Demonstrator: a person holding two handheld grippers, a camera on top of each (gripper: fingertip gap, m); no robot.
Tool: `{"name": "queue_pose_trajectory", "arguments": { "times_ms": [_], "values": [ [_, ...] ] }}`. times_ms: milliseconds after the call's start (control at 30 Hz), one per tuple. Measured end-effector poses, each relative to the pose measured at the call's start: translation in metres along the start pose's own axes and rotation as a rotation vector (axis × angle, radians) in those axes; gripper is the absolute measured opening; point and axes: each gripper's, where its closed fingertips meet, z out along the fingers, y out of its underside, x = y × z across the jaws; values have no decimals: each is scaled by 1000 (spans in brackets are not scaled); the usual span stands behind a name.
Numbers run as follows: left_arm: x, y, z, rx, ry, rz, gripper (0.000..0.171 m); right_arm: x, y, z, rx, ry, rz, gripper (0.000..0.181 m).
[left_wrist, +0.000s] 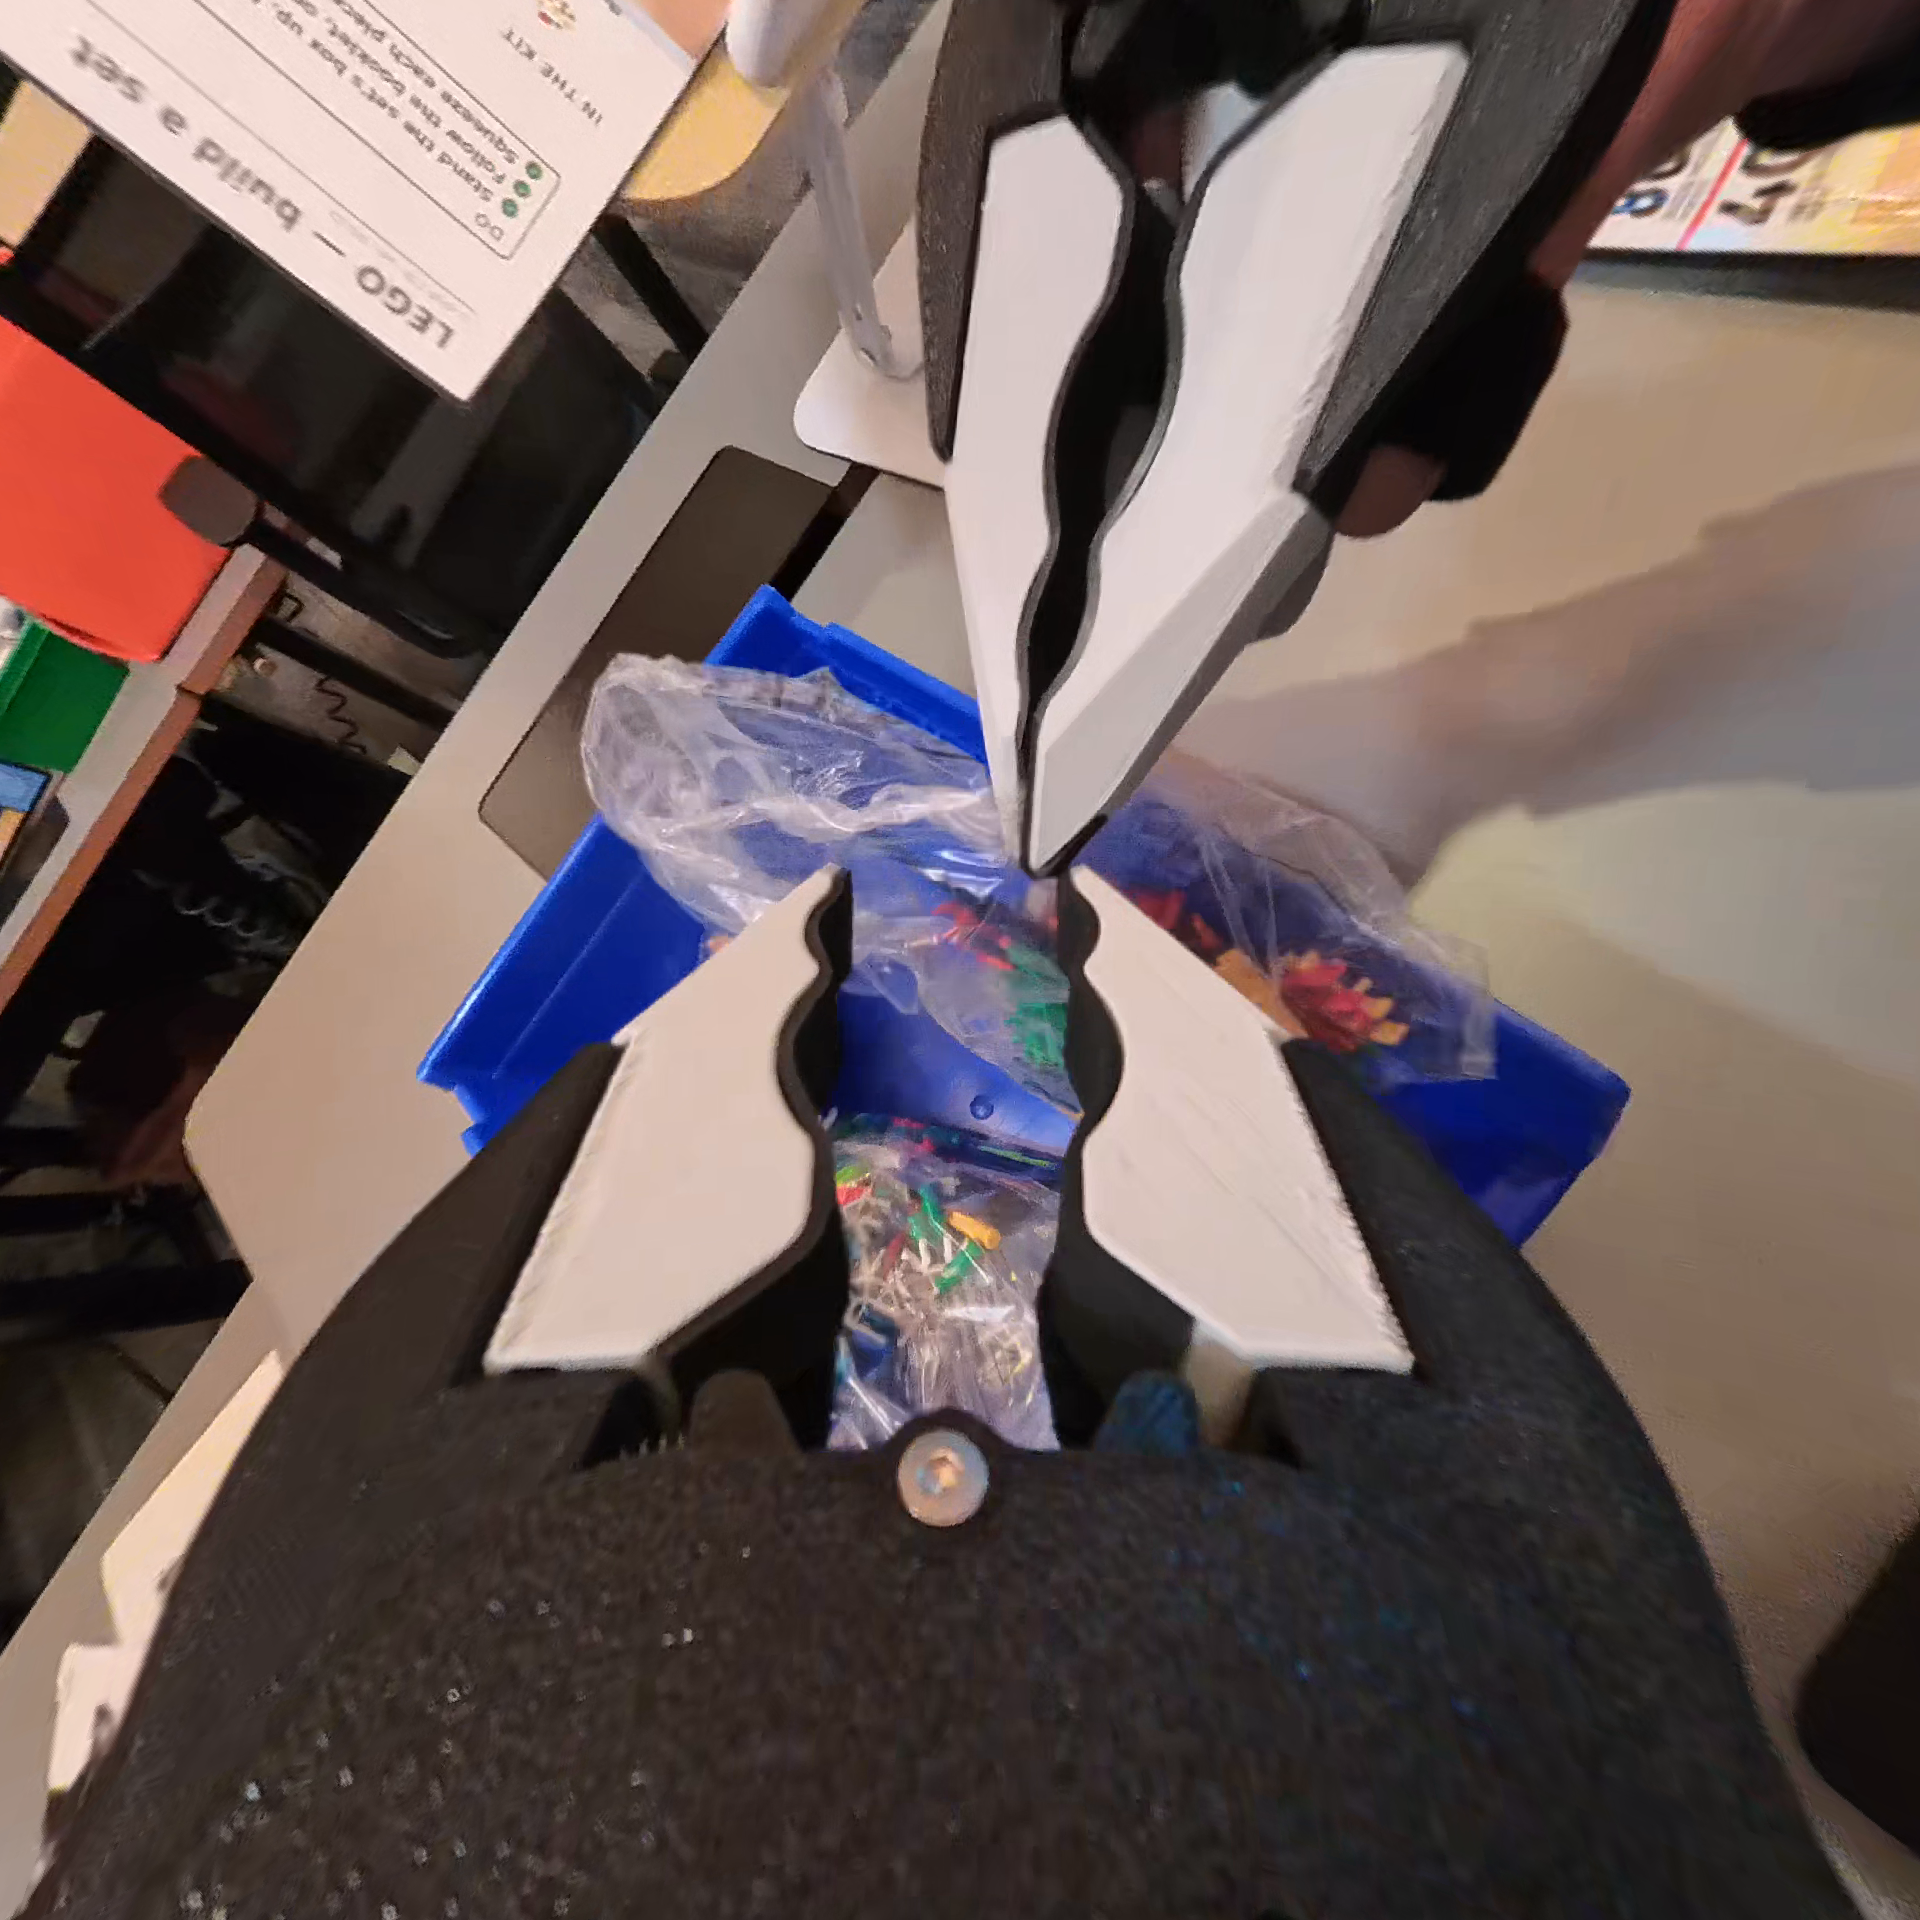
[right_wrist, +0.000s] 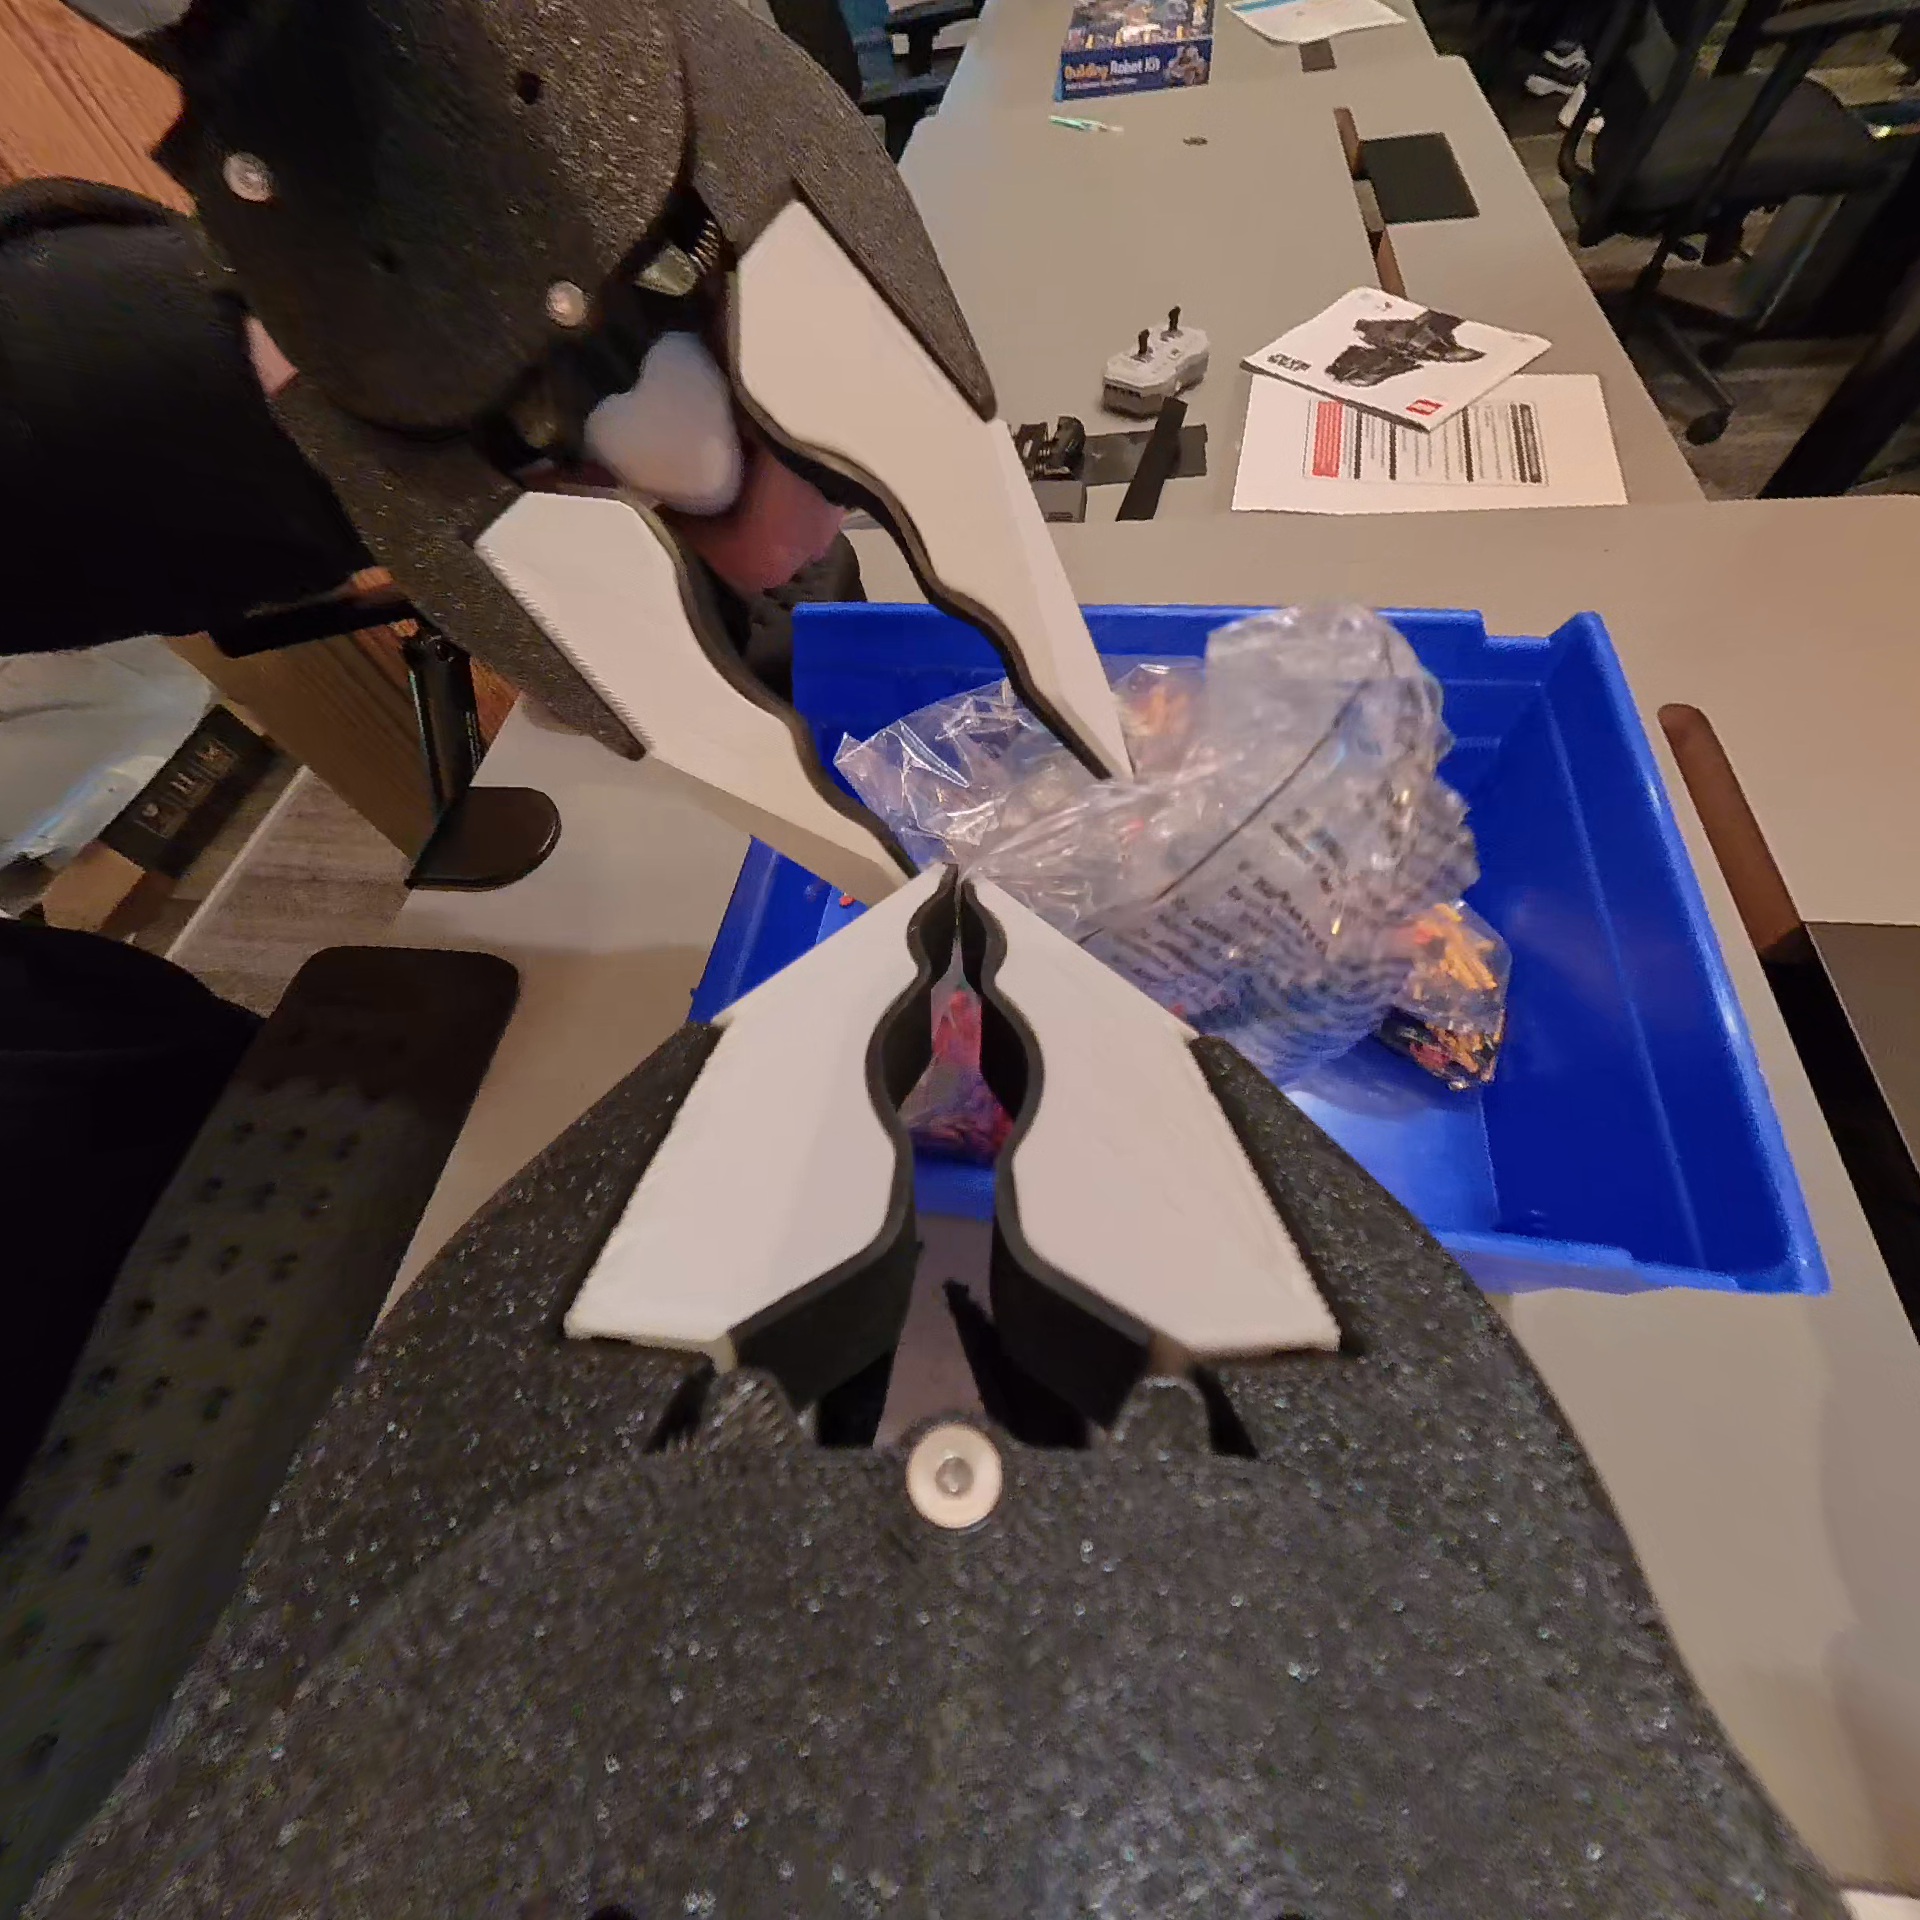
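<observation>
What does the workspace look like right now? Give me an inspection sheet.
Surface: grey table, bare around the bin.
Main things: blue bin holding clear plastic bags of small coloured parts.
Clutter: booklet, printed sheet and small grey device on the table behind; a box farther back.
Grippers: left gripper open over the bin; right gripper shut, apparently pinching bag plastic, tip to tip with the left.
Cables: nothing seen.
Surroundings: office chairs beyond the tables; shelves with an orange box and a printed card on the left.
</observation>
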Motion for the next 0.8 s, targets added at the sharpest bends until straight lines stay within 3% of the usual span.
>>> {"name": "queue_pose_trajectory", "arguments": {
  "times_ms": [167,333,400,533,633,800],
  "values": [
    [12,-7,3,51,74,15,0,0,-5,-14,50,-19,36,0],
    [4,-6,0,46,37,-27,0,7,-12,-21,119,53,73,0],
    [5,-3,-1,53,49,-75,0,8,-15,-27,122,100,35,22],
    [7,-10,-5,127,89,-169,0,8,-10,-22,42,197,-96,35],
    [12,-16,-6,163,134,-186,0,17,-9,-16,-2,277,-196,28],
    [16,-13,-10,180,206,-210,0,13,-8,-7,-26,242,-272,4]
  ]
}}
